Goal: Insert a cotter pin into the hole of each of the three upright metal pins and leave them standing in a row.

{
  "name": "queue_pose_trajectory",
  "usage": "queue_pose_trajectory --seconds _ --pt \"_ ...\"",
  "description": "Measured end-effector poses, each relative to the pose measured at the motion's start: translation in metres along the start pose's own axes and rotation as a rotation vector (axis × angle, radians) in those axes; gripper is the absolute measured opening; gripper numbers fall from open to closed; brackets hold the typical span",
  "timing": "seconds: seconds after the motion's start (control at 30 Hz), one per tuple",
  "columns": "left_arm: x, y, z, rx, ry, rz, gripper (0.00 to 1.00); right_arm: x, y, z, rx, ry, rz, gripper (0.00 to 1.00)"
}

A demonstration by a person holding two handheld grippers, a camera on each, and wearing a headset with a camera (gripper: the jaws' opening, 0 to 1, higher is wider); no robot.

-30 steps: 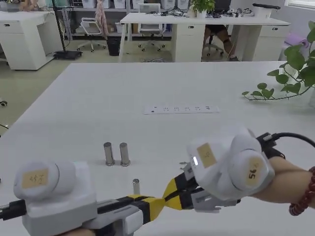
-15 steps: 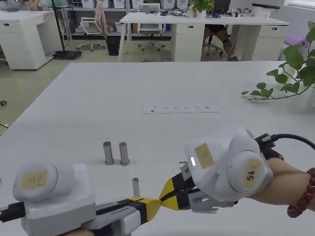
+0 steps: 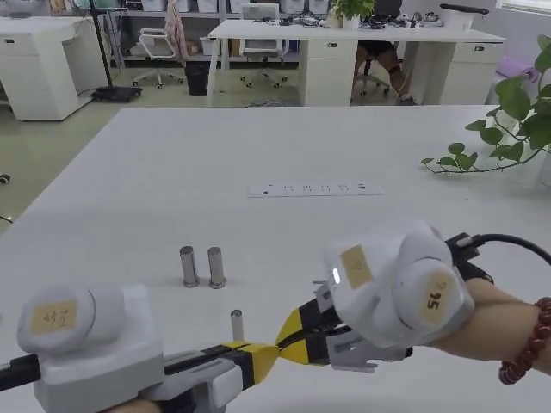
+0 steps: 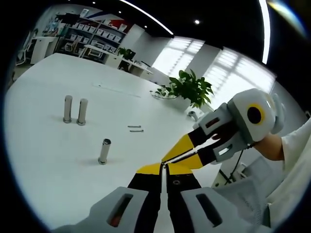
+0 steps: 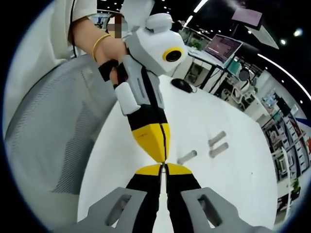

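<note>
left gripper [image 4: 164, 166] and right gripper [image 5: 164, 167], jaws pressed together, are touching tips beside a silver metal pin [image 3: 237, 323] at the white table's [image 3: 258, 146] near edge.

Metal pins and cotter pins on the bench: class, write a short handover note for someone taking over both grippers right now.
Left gripper: jaws shut. Right gripper: jaws shut. The two meet tip to tip above the table; anything pinched there is too small to tell.
Far-left pin and neighbour pin stand upright side by side; third pin stands apart, nearer the person. Two loose cotter pins lie on the table.
Done: no cotter pin visibly through any pin.
Left: fit all three, bring the third into the row.
</note>
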State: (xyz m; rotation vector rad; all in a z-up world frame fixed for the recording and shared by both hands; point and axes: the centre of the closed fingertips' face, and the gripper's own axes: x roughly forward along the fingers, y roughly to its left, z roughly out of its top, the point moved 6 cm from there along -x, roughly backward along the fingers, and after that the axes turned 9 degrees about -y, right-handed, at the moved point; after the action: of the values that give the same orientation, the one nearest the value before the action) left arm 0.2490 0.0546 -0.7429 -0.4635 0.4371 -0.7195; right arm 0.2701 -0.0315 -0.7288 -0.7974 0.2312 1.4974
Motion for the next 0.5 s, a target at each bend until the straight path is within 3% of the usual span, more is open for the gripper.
queue_pose_trajectory --seconds 0.23,0.5 --pt "-0.0014 0.0027 -0.0014 0.029 0.012 0.007 0.00 -0.0027 -0.0011 -0.0049 0.076 -0.017 -0.009 0.08" --pt "-0.0034 0.0035 -0.0042 0.134 0.040 -0.008 0.00 -0.0091 0.0000 -0.0100 0.241 -0.065 0.007 0.11"
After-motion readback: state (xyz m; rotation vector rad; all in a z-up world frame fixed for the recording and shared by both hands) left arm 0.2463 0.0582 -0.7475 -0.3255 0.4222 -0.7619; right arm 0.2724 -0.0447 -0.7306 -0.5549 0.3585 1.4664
